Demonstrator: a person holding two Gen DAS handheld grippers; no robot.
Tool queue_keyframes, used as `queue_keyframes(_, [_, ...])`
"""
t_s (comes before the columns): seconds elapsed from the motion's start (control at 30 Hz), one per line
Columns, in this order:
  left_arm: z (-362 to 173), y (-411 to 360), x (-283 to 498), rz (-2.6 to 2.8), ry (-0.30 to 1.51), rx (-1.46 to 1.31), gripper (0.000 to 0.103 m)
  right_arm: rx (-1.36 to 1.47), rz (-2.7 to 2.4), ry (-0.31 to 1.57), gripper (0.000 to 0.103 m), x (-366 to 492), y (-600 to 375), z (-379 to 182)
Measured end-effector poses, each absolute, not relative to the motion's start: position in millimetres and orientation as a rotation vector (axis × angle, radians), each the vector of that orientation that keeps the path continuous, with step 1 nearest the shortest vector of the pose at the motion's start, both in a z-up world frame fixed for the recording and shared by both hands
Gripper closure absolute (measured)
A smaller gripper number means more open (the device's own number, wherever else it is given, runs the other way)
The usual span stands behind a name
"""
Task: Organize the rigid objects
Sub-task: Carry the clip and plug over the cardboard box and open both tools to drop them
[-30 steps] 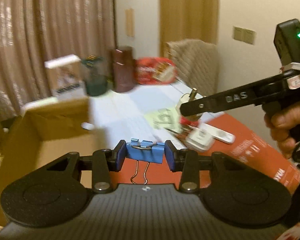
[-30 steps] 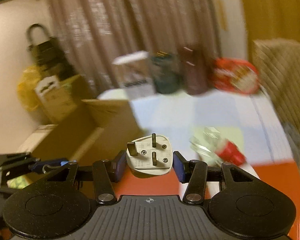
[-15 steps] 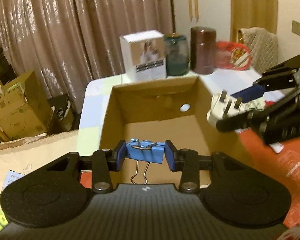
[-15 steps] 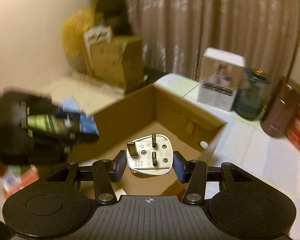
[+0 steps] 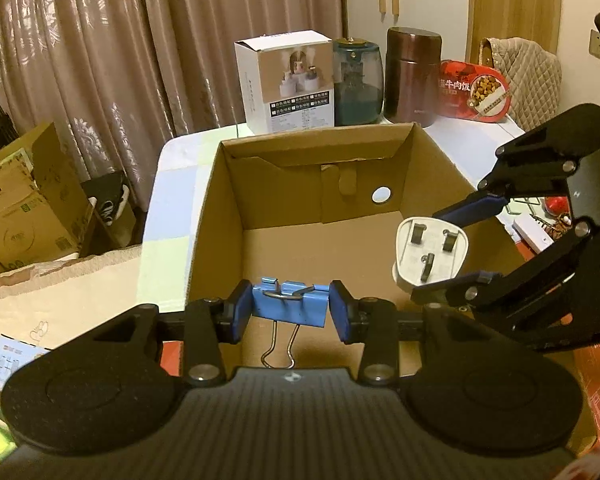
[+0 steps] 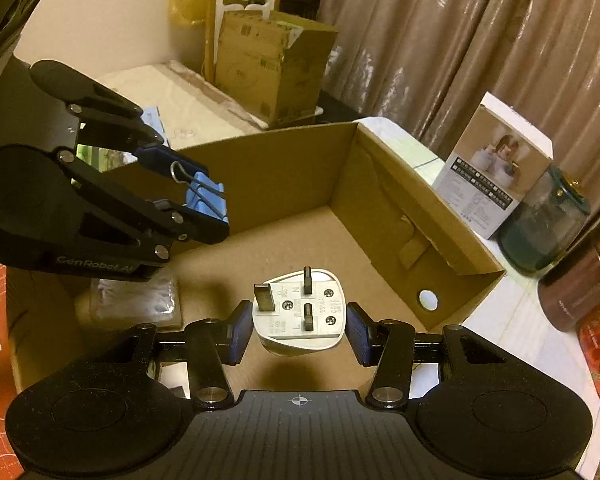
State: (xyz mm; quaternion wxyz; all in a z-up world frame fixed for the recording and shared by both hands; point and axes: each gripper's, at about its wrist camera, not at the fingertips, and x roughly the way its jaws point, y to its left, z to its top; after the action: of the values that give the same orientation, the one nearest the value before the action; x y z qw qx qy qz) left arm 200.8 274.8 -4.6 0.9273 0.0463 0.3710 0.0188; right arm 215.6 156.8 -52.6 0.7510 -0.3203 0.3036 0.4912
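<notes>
Holding a blue metal binder clip (image 5: 289, 303) over the open brown cardboard box (image 5: 236, 184), the left gripper (image 5: 291, 307) is pinching the clip body between its blue pads, wire handles hanging down toward the camera. In this left wrist view the right gripper (image 5: 456, 246) is reaching in from the right, clamping a white three-pin plastic plug (image 5: 430, 250) above the box's right half. The box floor below looks bare (its near strip is hidden by the gripper body). Judged from here, both items are placed for release; lowering each nearer the floor before spreading the fingers should limit bouncing.

In the right wrist view, the right gripper (image 6: 298, 326) is gripping the white three-pin plastic plug (image 6: 300, 314) by its sides, pins pointing at the lens, above the cardboard box (image 6: 380, 196). The left gripper (image 6: 198, 196) is hanging at upper left, closed on the binder clip (image 6: 206, 196). A clear plastic packet (image 6: 136, 300) is lying beneath it, apparently in the box. Releasing the plug well apart from the clip should keep the two from colliding.
</notes>
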Motion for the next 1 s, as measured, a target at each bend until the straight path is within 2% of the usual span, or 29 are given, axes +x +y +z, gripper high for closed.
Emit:
queue_keyframes(0.13, [-10.4, 275.4, 205.7, 0.031, 0.776, 0.077, 0.067, -0.707, 1.065, 0.671, 0.056, 220.7, 158.3, -58.6])
queue_keyframes(0.23, [-10.1, 275.5, 205.0, 0.03, 0.759, 0.075, 0.061, -0.706, 1.061, 0.673, 0.056, 220.1, 155.4, -57.8])
queue_keyframes(0.7, [12.0, 285.3, 192.9, 0.062, 0.701, 0.041, 0.061, -0.689, 1.054, 0.683, 0.057, 221.4, 152.8, -56.8])
queue_keyframes(1.0, [31.6, 282.1, 170.1, 0.078, 0.665, -0.015, 0.061, -0.532, 1.007, 0.612, 0.053, 219.8, 123.4, -14.5])
